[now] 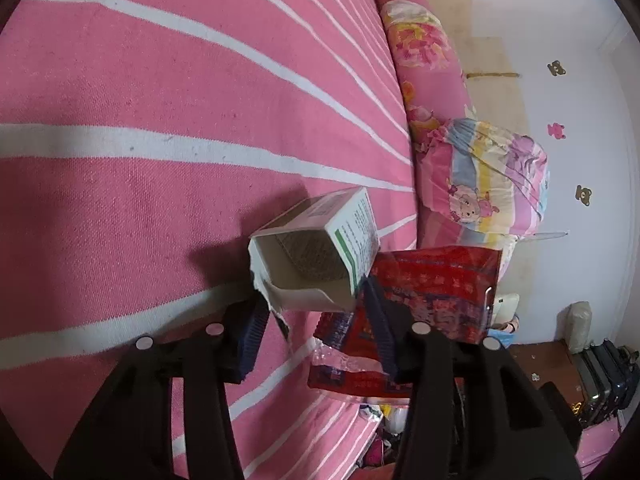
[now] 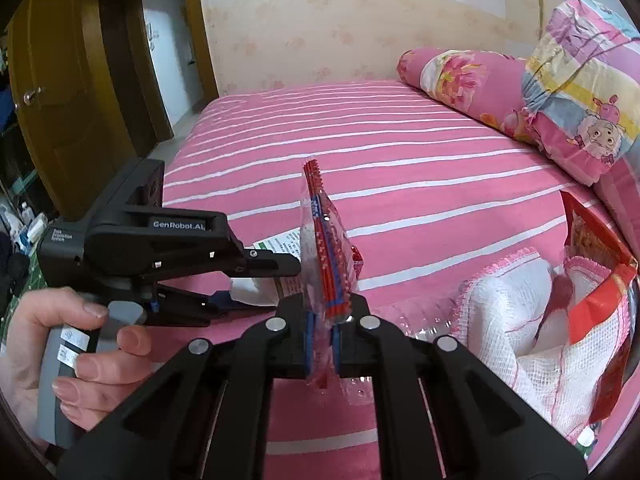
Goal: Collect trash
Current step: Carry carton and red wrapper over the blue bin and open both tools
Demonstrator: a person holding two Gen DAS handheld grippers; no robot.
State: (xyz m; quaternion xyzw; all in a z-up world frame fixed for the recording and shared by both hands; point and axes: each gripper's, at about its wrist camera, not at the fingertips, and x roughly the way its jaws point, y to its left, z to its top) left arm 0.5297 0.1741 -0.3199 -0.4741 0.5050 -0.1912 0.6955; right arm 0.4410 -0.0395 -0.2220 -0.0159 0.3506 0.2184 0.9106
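An open white carton with green print [image 1: 316, 248] lies on the pink striped bed [image 1: 160, 120]. My left gripper [image 1: 316, 324] is open, its fingers on either side of the carton's torn flap. A red plastic wrapper [image 1: 432, 300] stands upright just right of the carton, behind the right finger. In the right wrist view my right gripper [image 2: 322, 344] is shut on that red and clear wrapper [image 2: 326, 248] and holds it upright. The left gripper [image 2: 224, 276] shows to its left, held in a hand, with the carton [image 2: 280, 246] mostly hidden behind it.
A white mesh cloth with pink trim [image 2: 520, 320] and a red packet [image 2: 600, 280] lie at the right on the bed. A rolled pink floral quilt [image 2: 452, 76] and a cartoon pillow [image 2: 580, 92] lie along the wall. A wooden door [image 2: 68, 80] stands at left.
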